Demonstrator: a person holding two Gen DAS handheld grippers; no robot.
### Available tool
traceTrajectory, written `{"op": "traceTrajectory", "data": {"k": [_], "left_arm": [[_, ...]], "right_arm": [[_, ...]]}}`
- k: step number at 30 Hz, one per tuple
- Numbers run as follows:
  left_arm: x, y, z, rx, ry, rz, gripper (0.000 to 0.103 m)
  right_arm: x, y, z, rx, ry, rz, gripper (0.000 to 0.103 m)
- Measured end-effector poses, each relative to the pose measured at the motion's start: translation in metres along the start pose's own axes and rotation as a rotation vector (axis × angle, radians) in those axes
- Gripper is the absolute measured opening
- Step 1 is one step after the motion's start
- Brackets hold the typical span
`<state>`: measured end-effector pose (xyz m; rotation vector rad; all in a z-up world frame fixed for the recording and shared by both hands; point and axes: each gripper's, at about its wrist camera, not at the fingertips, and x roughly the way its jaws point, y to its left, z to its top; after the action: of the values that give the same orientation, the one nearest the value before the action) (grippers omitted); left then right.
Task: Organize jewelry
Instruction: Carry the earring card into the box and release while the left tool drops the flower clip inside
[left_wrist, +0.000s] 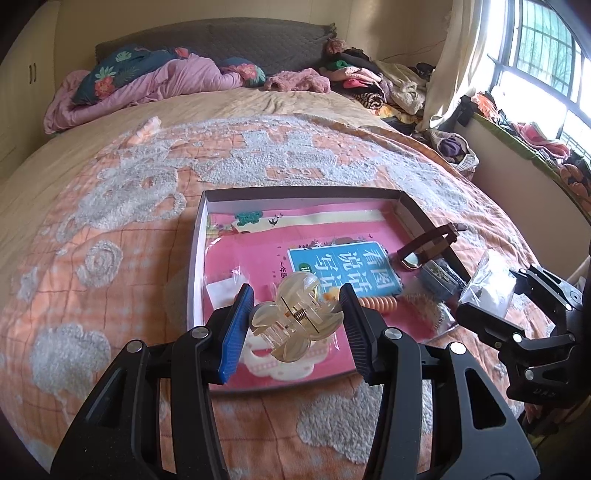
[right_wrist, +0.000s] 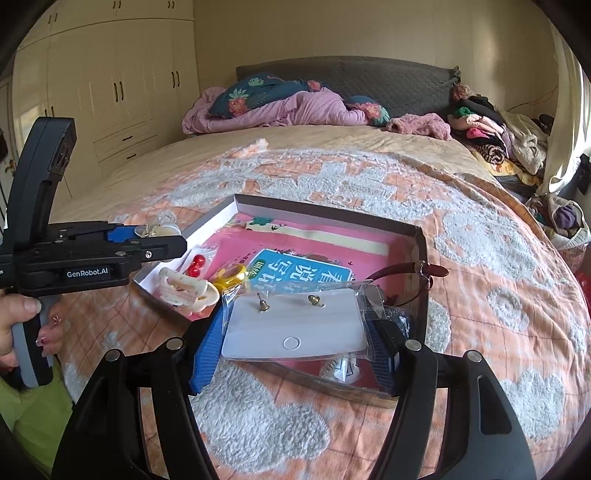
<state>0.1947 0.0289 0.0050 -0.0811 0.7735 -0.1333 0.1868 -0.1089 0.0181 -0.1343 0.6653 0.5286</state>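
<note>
One shallow box (right_wrist: 421, 236) sits on one bed (right_wrist: 498, 280). Inside it I count one pink booklet (left_wrist: 258, 254), one brown-strapped watch (left_wrist: 424, 247), one yellow ring (right_wrist: 232, 277), one white hair clip (right_wrist: 188, 291), one orange spiral hair tie (left_wrist: 380, 304) and two red beads (right_wrist: 195, 264). My two grippers carry one translucent claw clip (left_wrist: 293, 319) and one earring card (right_wrist: 295, 325) bearing two studs.

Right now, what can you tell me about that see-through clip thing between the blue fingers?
The hair claw clip is translucent, pale amber plastic with rounded petal-like lobes, a small metal coil spring at its hinge and clear teeth below. It sits sideways between the left gripper's blue pads, which look closed on it, held above the near end of the shallow box on the bed.
</note>
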Motion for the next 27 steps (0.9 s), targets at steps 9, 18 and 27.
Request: {"op": "traceTrajectory", "data": {"k": [9, 18, 27], "left_arm": [[0.018, 0.005, 0.001, -0.013, 0.026, -0.002, 0.04], [0.028, 0.009, -0.002, -0.021, 0.044, 0.001, 0.04], [0.035, 0.013, -0.006, -0.028, 0.06, 0.002, 0.04]], "right_arm": [[0.022, 0.001, 0.0, 0.004, 0.036, 0.0, 0.066], [0.04, 0.011, -0.002, -0.014, 0.068, 0.005, 0.067], [0.056, 0.014, -0.003, -0.025, 0.093, -0.008, 0.068]]}}
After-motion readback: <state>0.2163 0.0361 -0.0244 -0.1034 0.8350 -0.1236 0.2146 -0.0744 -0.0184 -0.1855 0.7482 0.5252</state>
